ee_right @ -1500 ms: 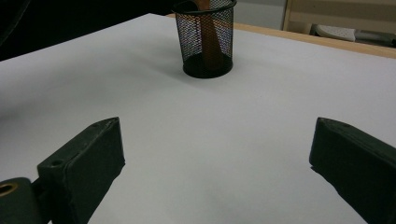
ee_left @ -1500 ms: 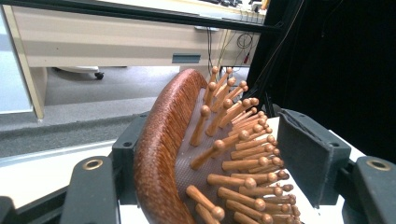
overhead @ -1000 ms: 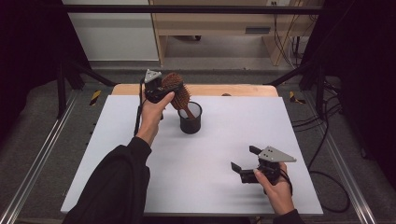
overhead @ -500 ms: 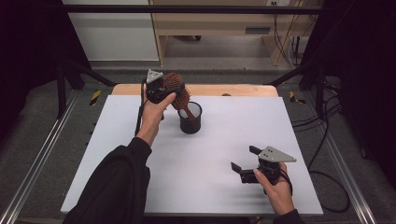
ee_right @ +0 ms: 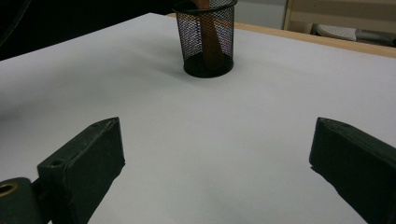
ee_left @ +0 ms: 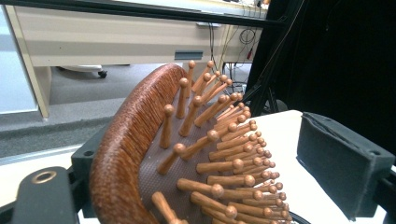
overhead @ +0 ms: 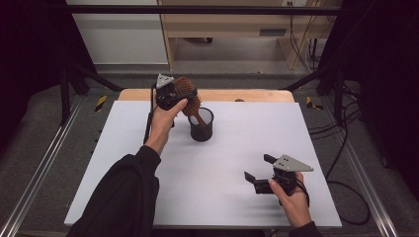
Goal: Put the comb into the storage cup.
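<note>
Where my left tongs (overhead: 185, 96) meet the wooden hairbrush (overhead: 188, 96) I cannot see the contact from the high view — the hand (overhead: 163, 118) and the gripper body cover it. From the left gripper view, the brush head (ee_left: 154, 158) lies between the jaws with its back against one pad, while the other pad (ee_left: 341, 163) stands clear of the bristle tips, so the tongs are apart and not pressing; they have just been opening. The brush's lower end is cut off at the bottom of that view. Its handle stands tilted in the black mesh cup (overhead: 201, 124), and through the mesh in the right gripper view I make out the handle (ee_right: 211, 42) only dimly.

Against the earlier high views, both hands sit where they were, and the brush leans in the cup as before.

My right tongs (overhead: 257, 170) rest wide apart and empty near the bench's (overhead: 247, 148) near edge, well apart from the cup. The cup stands toward the far edge, with bare white surface between it and the right tongs.
</note>
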Action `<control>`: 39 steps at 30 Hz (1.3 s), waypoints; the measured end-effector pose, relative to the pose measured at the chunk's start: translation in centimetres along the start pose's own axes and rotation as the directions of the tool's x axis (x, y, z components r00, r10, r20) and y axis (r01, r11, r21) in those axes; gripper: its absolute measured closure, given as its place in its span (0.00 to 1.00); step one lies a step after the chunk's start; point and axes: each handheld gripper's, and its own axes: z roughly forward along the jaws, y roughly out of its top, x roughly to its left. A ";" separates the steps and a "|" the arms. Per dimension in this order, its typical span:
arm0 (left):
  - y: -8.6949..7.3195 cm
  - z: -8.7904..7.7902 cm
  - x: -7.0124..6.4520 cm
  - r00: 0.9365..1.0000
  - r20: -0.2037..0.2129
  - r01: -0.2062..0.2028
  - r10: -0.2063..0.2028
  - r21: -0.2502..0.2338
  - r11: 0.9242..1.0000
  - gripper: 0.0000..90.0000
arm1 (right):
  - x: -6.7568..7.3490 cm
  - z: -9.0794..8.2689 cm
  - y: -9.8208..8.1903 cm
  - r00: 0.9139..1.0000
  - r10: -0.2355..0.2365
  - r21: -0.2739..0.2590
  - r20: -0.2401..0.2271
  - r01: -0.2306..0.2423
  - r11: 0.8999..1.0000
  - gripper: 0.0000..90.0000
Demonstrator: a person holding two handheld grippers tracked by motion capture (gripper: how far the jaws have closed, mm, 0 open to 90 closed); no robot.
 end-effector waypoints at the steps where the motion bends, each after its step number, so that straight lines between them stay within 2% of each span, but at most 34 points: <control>1: 0.0 0.0 0.0 1.000 0.000 0.000 0.000 0.000 1.000 0.15 | 0.0 0.0 0.0 1.000 0.000 0.000 0.000 0.000 1.000 0.04; 25: -0.2 -0.3 0.3 1.000 0.005 0.000 0.000 -0.016 1.000 0.12 | 0.0 0.0 0.0 1.000 -0.001 0.003 -0.001 0.001 1.000 0.04; 36: -0.2 -0.5 0.2 1.000 0.004 -0.017 0.017 -0.022 1.000 0.07 | 0.0 0.0 0.0 1.000 -0.002 0.005 0.000 0.002 1.000 0.04; 39: -0.3 -0.4 0.1 1.000 0.007 -0.021 0.021 -0.011 1.000 0.04 | 0.0 0.0 0.0 1.000 -0.002 0.005 -0.001 0.002 1.000 0.04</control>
